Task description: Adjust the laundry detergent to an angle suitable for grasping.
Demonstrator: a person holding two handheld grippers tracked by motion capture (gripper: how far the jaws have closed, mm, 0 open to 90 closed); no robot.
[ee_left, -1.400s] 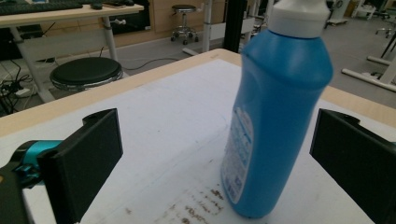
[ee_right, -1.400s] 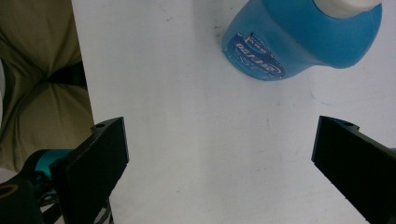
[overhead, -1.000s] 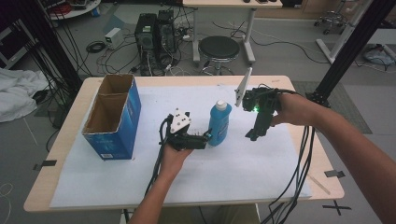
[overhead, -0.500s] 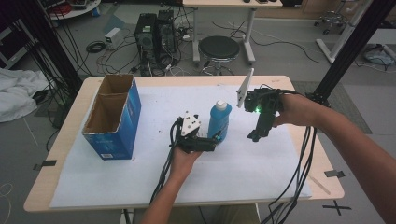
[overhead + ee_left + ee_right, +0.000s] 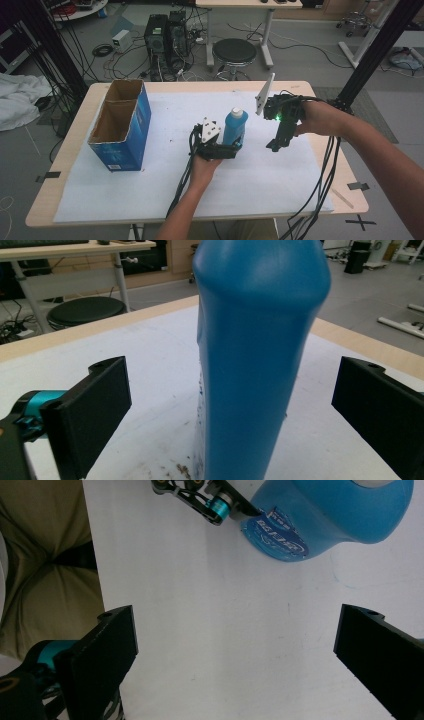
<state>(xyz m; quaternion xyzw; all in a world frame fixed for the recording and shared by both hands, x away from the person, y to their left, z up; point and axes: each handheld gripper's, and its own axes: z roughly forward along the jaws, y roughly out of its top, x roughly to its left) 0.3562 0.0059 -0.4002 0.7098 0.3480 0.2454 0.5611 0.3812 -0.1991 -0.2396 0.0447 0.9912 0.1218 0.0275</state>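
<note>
The high view shows a blue plastic bottle [image 5: 235, 126] with a white cap standing upright near the middle of a white sheet [image 5: 150, 195] that covers most of a light wooden table [image 5: 70, 145]. The left gripper [image 5: 231, 150] sits at the bottle's base on the side nearer the person, held in the left hand [image 5: 206, 166], with a grey three-cornered plate on top and a black cable trailing back toward the table's near edge. In the left gripper view the bottle [image 5: 257, 360] rises between the two black jaws, which stand spread wide on either side with clear gaps of white sheet [image 5: 150, 355] showing between each jaw and the blue wall, so nothing is pinched. To the right of the bottle in the high view, apart from it, the right gripper [image 5: 275, 145] hangs above the sheet, tilted so its jaws point down toward the surface, gripped by the right hand [image 5: 320, 119]; a green light glows on its body and several cables drop from it over the table's right edge. The right gripper view looks down on the sheet [image 5: 225, 630] with its own jaws spread apart and nothing between them; the bottle [image 5: 330, 515] and part of the left gripper lie at the top of that picture. At the left side of the table stands an open blue cardboard box [image 5: 130, 135], divided into two compartments, well apart from the bottle. Beyond the table, a black round stool [image 5: 234, 50] and computer towers [image 5: 165, 30] stand on the floor.
</note>
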